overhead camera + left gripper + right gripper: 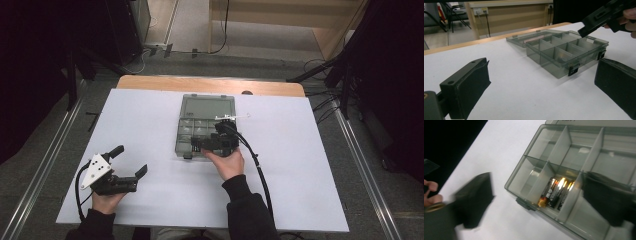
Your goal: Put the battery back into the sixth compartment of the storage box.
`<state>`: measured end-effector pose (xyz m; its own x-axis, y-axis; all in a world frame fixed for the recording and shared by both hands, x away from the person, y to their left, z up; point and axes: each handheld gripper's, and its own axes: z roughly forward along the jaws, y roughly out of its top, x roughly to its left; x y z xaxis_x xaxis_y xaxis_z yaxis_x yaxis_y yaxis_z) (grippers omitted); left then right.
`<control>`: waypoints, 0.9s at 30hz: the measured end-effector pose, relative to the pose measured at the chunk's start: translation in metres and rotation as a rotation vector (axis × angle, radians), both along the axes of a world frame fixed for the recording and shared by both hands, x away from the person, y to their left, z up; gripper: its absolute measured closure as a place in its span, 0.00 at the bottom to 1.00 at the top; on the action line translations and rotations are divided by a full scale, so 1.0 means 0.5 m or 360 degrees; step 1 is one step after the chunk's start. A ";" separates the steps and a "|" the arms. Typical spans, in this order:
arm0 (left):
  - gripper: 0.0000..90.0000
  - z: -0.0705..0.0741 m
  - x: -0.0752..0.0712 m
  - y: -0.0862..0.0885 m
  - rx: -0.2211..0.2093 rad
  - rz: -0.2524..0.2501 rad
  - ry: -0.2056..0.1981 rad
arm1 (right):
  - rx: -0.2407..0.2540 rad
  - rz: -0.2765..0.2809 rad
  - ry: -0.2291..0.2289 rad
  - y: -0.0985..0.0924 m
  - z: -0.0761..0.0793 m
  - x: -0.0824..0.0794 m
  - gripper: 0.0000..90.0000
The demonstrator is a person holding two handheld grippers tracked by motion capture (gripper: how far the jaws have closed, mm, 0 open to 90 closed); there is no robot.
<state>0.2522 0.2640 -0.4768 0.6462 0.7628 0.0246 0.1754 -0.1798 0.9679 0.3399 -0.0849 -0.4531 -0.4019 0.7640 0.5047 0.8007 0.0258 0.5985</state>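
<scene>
From the high view we count one smoky translucent organizer box (205, 125), lid flat open, mid-bench (300, 165) on the smooth white top; the left claw (131, 161) rests wide and empty near the bench's front left, and the right claw (199, 145) hovers over the box's near edge. In the left gripper view we see rectangular compartments with thin dividers and two dark latches (573, 69). In the right gripper view three cylindrical batteries (555, 193), glossy black and gold, lie in one near-row compartment between its spread, empty jaws.

Left tool (131, 161) rests with jaws spread; right tool (202, 144) hovers, jaws apart.
</scene>
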 end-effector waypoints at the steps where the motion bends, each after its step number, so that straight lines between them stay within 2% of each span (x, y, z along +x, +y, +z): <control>1: 0.00 0.000 0.000 0.000 -0.0001 -0.0001 0.0000 | -0.0014 0.0000 -0.0015 0.000 0.001 -0.003 0.01; 10: 0.00 0.000 0.000 0.000 0.0001 -0.0001 0.0001 | -0.0006 0.0056 -0.0138 -0.021 -0.008 -0.015 0.00; 14: 0.00 0.000 0.000 0.000 0.0004 0.0000 -0.0001 | -0.0024 0.0086 -0.0233 -0.029 -0.006 -0.025 0.00; 16: 0.00 0.000 0.000 0.000 0.0004 -0.0002 0.0001 | -0.0072 0.0102 -0.0277 -0.032 -0.005 -0.034 0.00; 20: 0.00 -0.001 0.000 -0.003 0.0012 -0.0006 0.0004 | -0.0236 0.0097 -0.0444 -0.038 -0.004 -0.058 0.00; 23: 0.00 -0.001 -0.001 -0.004 0.0013 -0.0004 0.0004 | -0.0321 0.0077 -0.0565 -0.045 0.000 -0.076 0.00; 25: 0.00 -0.001 0.000 -0.003 0.0014 -0.0003 0.0004 | -0.0356 0.0068 -0.0590 -0.054 0.002 -0.084 0.00; 27: 0.00 -0.001 0.000 -0.002 0.0012 0.0001 0.0005 | -0.0373 0.0065 -0.0578 -0.061 0.002 -0.089 0.00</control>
